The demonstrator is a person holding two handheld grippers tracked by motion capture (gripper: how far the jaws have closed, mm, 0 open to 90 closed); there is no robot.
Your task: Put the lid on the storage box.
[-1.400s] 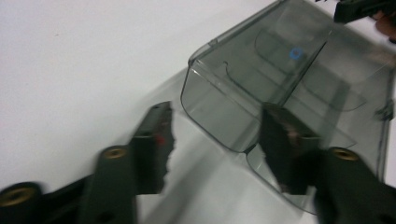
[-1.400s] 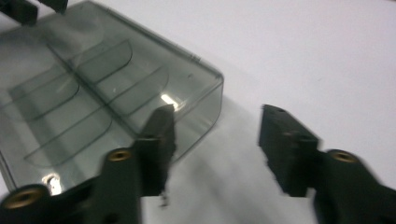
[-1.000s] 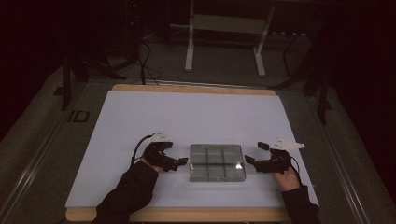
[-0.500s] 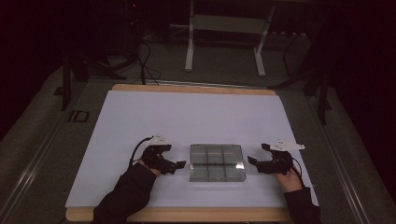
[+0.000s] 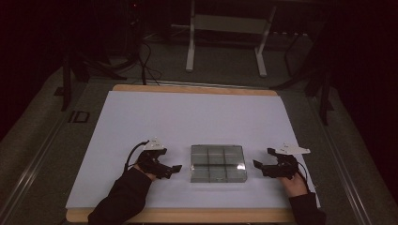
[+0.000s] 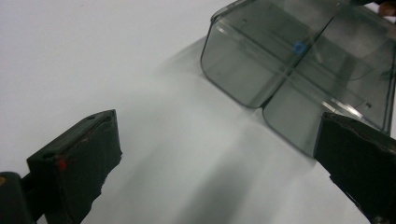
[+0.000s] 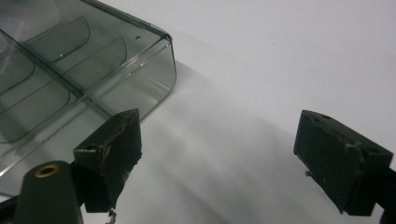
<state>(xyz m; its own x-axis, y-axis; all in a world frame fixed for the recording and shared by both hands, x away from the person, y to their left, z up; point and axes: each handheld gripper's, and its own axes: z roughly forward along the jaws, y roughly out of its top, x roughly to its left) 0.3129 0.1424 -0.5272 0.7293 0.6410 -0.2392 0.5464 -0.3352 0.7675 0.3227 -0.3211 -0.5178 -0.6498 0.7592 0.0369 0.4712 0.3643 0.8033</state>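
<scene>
A clear smoky plastic box (image 5: 217,162) with several compartments lies flat on the white table sheet (image 5: 197,122) near the front edge. Its corner and dividers appear in the left gripper view (image 6: 299,60) and in the right gripper view (image 7: 70,70). My left gripper (image 5: 176,168) rests on the sheet just left of the box, open, with nothing between its jaws (image 6: 219,158). My right gripper (image 5: 256,165) rests just right of the box, open and empty too (image 7: 219,154). Neither gripper touches the box.
The white sheet covers a wooden table (image 5: 197,88) whose edge shows at the back and front. Beyond the table stand a metal frame's legs (image 5: 225,42) and cables (image 5: 145,61) on a dark floor. My sleeves (image 5: 122,201) enter from the bottom.
Both grippers have drawn back a little from the box's sides, the left leftward and the right rightward. The box has stayed in place.
</scene>
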